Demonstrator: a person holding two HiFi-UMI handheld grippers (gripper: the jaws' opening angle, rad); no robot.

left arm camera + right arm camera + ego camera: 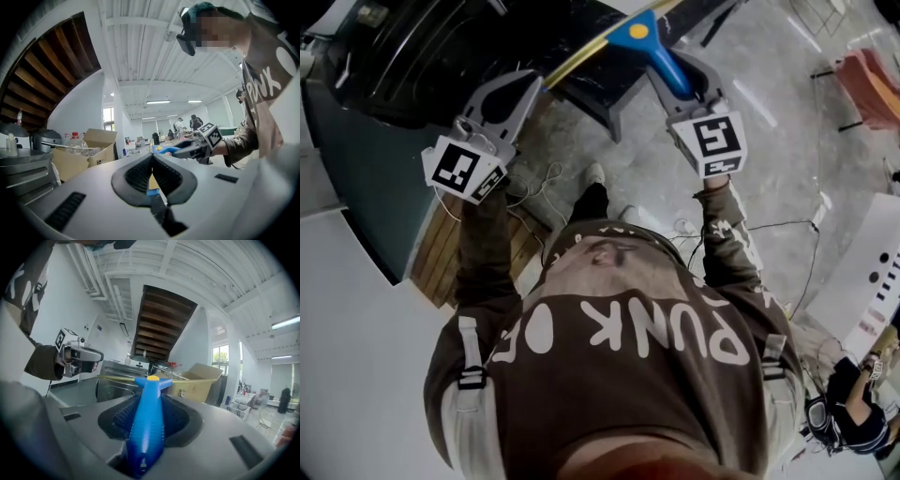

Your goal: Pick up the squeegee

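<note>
Brown shirt (628, 328) fills the bottom of the head view, closest of all. Above it, at 11 o'clock, my left claw (525, 86) points outward with nothing in it. At 1 o'clock my right claw (680, 75) pinches the squeegee (639, 32) by its blue handle (667, 64), and the long yellow blade (581, 61) runs out toward 10 o'clock.

From the left gripper view, my left claw (152, 159) is pressed together on itself, empty. Just past it, at 1 o'clock, the right claw (183, 149) carries the squeegee (161, 149) in the air.

From the right gripper view, the handle (145, 427) lies straight down the middle of my right claw (149, 401), both pads tight on its flanks. The blade (117, 378) crosses at 12 o'clock. My left claw (89, 355) hangs at 10 o'clock, well apart.

I judge the squeegee light and stiff. Its plastic handle looks dimpled, so it should not slip. The long crossbar could lever and twist in a loose pinch, though. The best hold is on the handle, close under the head, never on the blade.
</note>
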